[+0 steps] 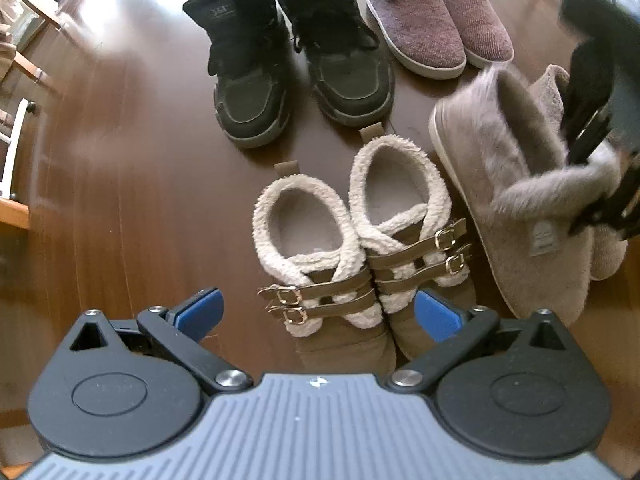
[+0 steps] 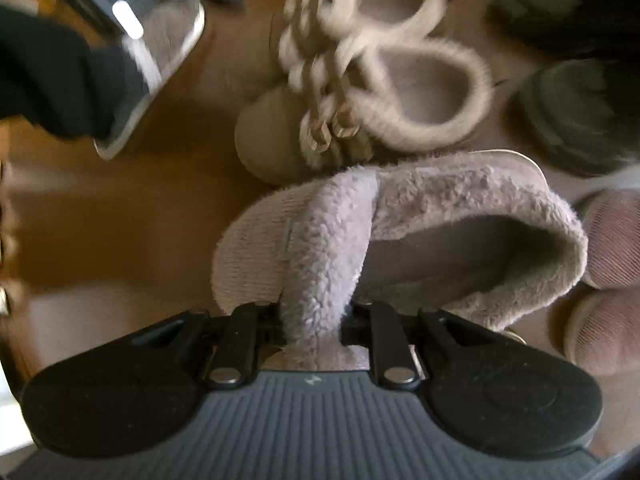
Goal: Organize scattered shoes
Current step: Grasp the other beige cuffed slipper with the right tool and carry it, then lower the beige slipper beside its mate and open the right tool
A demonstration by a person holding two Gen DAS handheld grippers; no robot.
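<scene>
While the brown wooden floor (image 1: 132, 184) fills most of both views, five sorts of footwear lie on it, close together. The largest is the grey fleece-lined boot (image 2: 440, 240), which hangs from the right gripper (image 2: 316, 320): the two black fingers are closed on the furry collar, pinching a fold of the fleece between them, and the boot's toe points away from the camera. In the left wrist view that same boot sits at the right edge, just beside the tan pair, with its pale sole turned toward them and the dark gripper body above its opening; a second grey boot (image 1: 608, 248) shows partly behind it.

The black high-top sneakers (image 1: 296, 60) stand side by side at the far end, toes toward the camera, with the mauve knitted ankle slippers (image 1: 436, 24) just beside them on the right, also paired. Nearer, the tan buckled shoes with cream fleece trim (image 1: 360, 240) lie touching each other, heels toward the sneakers, each crossed by two straps with gold buckles.

The left gripper (image 1: 318, 312) hovers above the toes of the tan pair with its blue-padded fingers spread wide and nothing between them.

In the blurred right wrist view, a grey slipper (image 2: 160, 56) on a dark-clad foot shows at the upper left, well apart from the shoes.
</scene>
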